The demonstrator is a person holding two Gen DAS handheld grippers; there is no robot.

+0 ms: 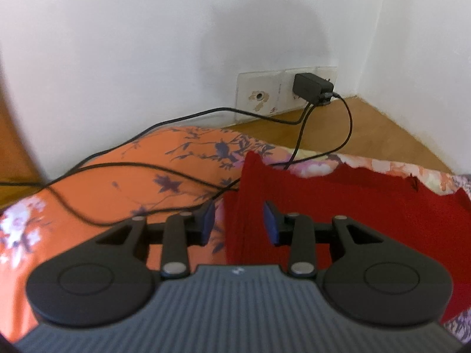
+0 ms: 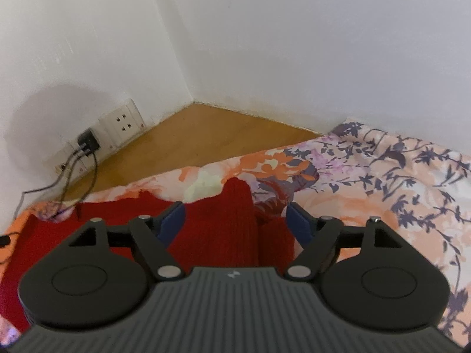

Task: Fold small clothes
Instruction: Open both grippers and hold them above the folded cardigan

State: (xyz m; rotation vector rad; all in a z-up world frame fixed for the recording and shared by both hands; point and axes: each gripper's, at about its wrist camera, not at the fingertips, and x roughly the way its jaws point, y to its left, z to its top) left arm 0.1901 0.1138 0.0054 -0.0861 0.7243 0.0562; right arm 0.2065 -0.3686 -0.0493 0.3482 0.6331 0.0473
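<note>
both hand-held grippers, left and right, gape above the red garment.

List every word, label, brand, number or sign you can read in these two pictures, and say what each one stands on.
No readable words or numbers in either view.
Small white logo mark on the left gripper body: a symbol, no legible letters.
The same white mark on the right gripper body: also no letters.
Black power adapter in the wall socket plate: any print is too blurred to read.
Red knit garment: no label visible.
</note>
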